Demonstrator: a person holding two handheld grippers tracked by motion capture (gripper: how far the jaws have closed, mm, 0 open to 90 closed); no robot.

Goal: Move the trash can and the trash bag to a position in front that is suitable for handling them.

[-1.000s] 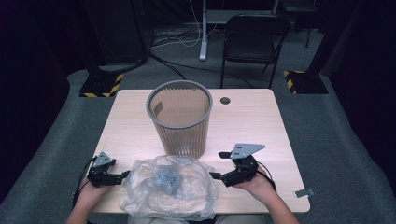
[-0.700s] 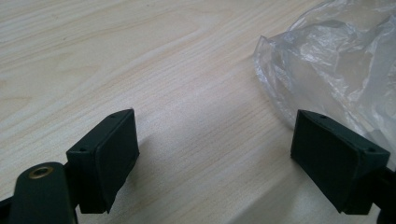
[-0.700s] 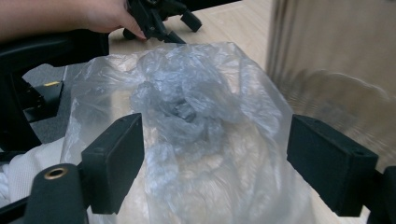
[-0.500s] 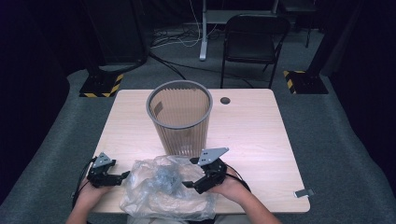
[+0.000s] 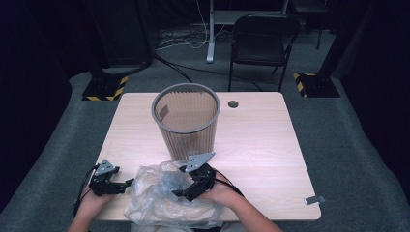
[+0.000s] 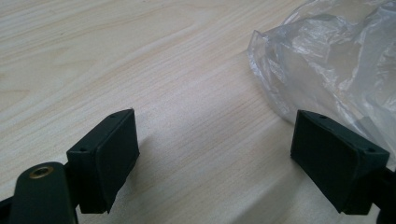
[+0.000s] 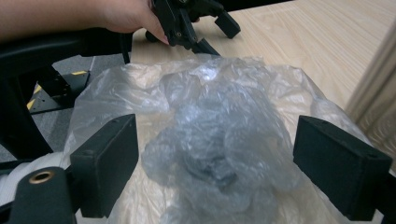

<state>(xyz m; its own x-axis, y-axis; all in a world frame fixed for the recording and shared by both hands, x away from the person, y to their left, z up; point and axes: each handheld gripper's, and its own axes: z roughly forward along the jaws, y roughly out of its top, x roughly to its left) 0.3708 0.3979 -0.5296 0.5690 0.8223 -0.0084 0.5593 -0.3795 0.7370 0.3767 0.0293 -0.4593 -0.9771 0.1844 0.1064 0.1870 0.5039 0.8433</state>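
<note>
A crumpled clear plastic bag (image 5: pixel 159 200) lies at the table's near edge, in front of a grey mesh wastebasket (image 5: pixel 186 121). My right gripper (image 5: pixel 183 192) hovers over the bag's right part. Its jaws have just been opening and now stand wide, and in the right gripper view the bag (image 7: pixel 219 135) bulges between the pads without touching them. My left gripper (image 5: pixel 127 183) rests on the table at the bag's left edge, open. In the left gripper view only bare wood lies between its jaws, with the bag (image 6: pixel 336 56) just past the right jaw.
The light wooden table (image 5: pixel 261 145) has a round cable hole (image 5: pixel 233 104) behind the basket. A small grey strip (image 5: pixel 314 199) sits at its near right corner. A folding chair (image 5: pixel 261 43) stands beyond the far edge. The table's right half is bare.
My right gripper has moved left from the bare table beside the bag to a spot over the bag. The left gripper has not moved.
</note>
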